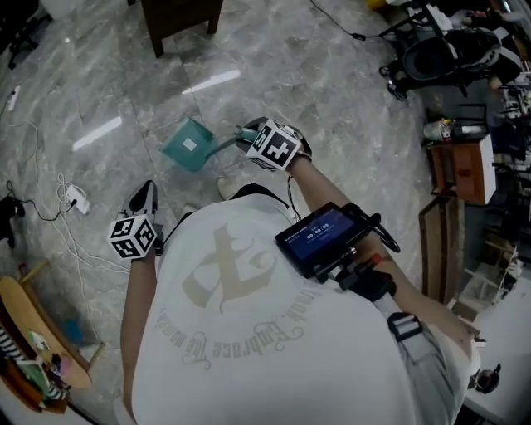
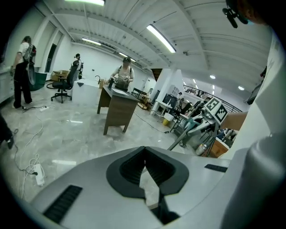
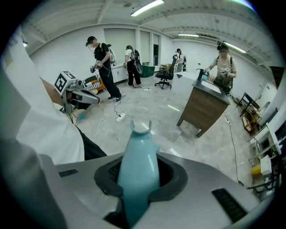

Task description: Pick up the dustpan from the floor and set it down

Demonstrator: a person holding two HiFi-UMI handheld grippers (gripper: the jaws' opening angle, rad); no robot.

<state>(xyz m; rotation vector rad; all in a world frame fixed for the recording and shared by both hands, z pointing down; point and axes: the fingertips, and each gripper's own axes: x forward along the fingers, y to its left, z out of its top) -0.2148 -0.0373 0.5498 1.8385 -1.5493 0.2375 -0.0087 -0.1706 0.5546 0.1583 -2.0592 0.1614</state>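
Note:
The teal dustpan [image 1: 189, 144] hangs above the grey marble floor, its pan out in front of the person. My right gripper [image 1: 247, 137] is shut on its handle. In the right gripper view the teal handle [image 3: 137, 167] stands between the dark pads [image 3: 172, 179] and its forked end points away. My left gripper [image 1: 143, 199] is lower left, apart from the dustpan. Its jaws [image 2: 144, 157] meet at the tips with nothing between them. The left gripper view also shows the right gripper [image 2: 210, 112] with the handle.
A wooden desk [image 1: 178, 21] stands ahead. Cables and a power strip [image 1: 75, 199] lie on the floor at the left. A wooden cabinet [image 1: 460, 170] and equipment crowd the right side. Several people [image 3: 100, 62] stand farther off in the room.

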